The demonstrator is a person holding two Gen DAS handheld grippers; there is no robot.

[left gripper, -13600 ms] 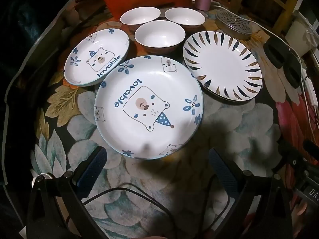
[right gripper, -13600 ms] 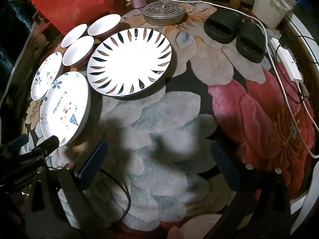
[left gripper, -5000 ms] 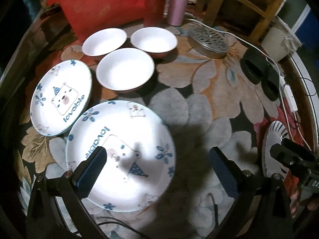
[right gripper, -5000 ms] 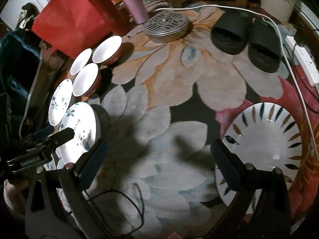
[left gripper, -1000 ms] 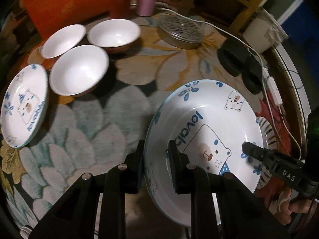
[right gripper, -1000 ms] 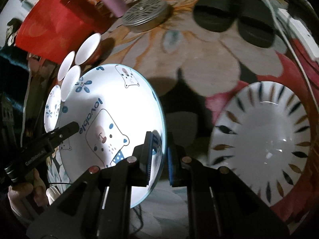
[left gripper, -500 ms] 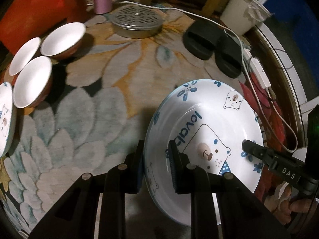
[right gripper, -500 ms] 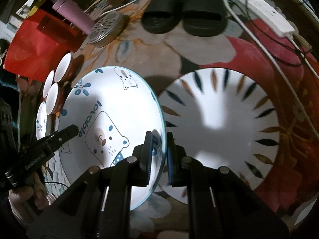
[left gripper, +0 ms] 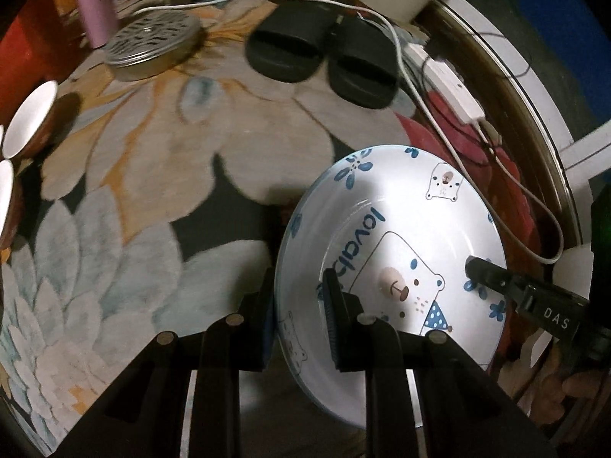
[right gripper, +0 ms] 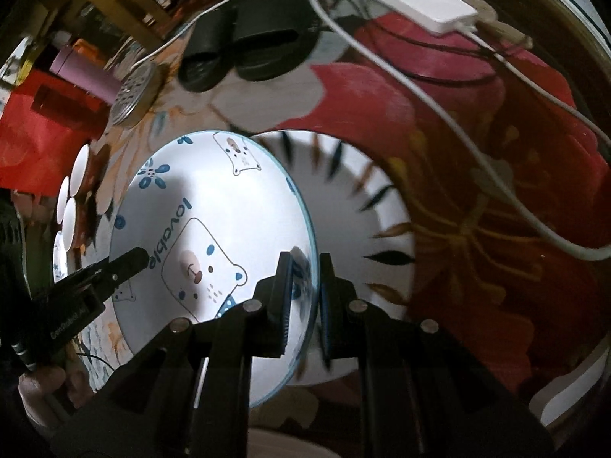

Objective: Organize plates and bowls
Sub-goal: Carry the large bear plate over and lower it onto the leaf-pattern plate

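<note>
A large white plate with a blue bear and the word "lovable" (left gripper: 404,252) (right gripper: 206,229) hangs above the flowered rug, held at both sides. My left gripper (left gripper: 299,297) is shut on its left rim, and my right gripper (right gripper: 305,286) is shut on its right rim. Under the bear plate's right half lies the leaf-pattern plate (right gripper: 355,210), partly covered by it. Three white bowls (right gripper: 70,198) stand in a cluster at the far left, two of them also at the left edge (left gripper: 28,120) of the left wrist view. The smaller bear plate (right gripper: 57,263) peeks out behind my left gripper.
A pair of black slippers (left gripper: 320,57) and a round metal strainer lid (left gripper: 152,44) lie at the back of the rug. A white power strip (left gripper: 450,87) with its cable runs along the right side. A pink bottle (left gripper: 93,4) and a red bag (right gripper: 34,145) stand at the back left.
Both grippers have carried the bear plate to the right, away from the bowls. It now overlaps the leaf-pattern plate, which was apart from it a second ago.
</note>
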